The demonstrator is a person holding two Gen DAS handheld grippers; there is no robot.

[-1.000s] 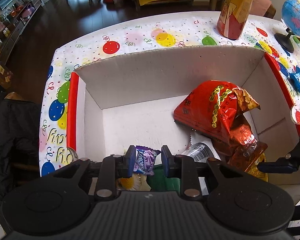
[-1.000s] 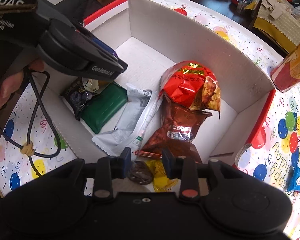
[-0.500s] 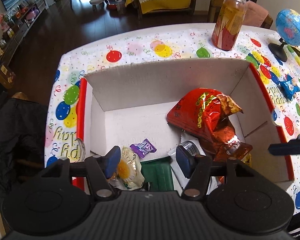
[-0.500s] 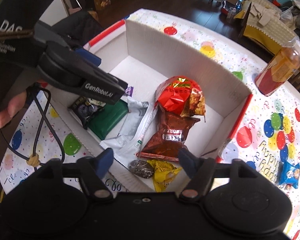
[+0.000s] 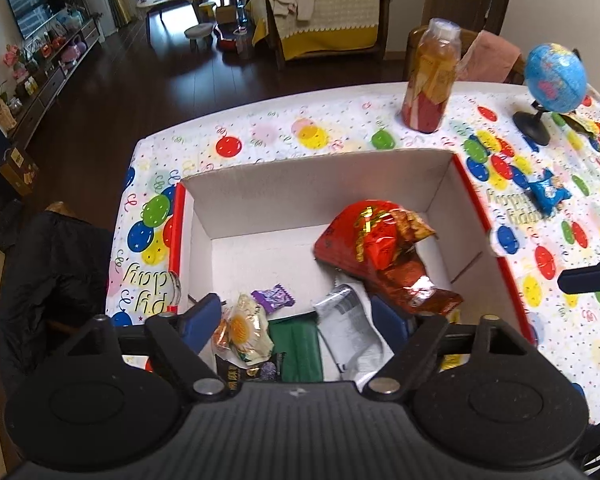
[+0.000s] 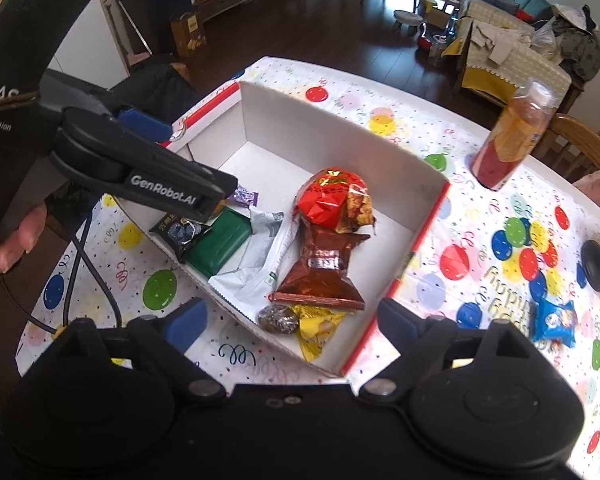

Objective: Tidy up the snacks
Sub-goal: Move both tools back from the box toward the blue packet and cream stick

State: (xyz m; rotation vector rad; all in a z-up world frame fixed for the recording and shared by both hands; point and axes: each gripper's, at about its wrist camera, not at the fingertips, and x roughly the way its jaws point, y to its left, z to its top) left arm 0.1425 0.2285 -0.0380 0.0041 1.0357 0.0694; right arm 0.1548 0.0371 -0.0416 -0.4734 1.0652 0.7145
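A white cardboard box with a red rim [image 5: 320, 184] [image 6: 320, 136] holds the snacks. These include a red bag [image 5: 364, 236] [image 6: 328, 200], a brown bag [image 6: 324, 268], a green packet [image 5: 296, 344], a silver packet [image 5: 348, 324] and a daisy-print packet [image 5: 244, 330]. My left gripper [image 5: 298, 318] hangs above the box's near end, jaws opening, gripping nothing. A purple candy [image 5: 274, 298] lies loose below it. My right gripper [image 6: 292, 318] hovers over the box's near corner, jaws also opening and empty, above a dark round sweet [image 6: 278, 319] and a yellow wrapper [image 6: 316, 328].
A blue snack packet [image 5: 548, 192] [image 6: 552, 322] lies on the balloon-print tablecloth to the right of the box. A tall orange bottle [image 5: 432, 80] [image 6: 512, 140] and a small globe [image 5: 556, 80] stand behind it. A dark chair is at the table's left edge.
Both grippers opened wide and rose away from the box. The left one let go of the purple candy and the right one let go of the dark round sweet; both now lie inside.
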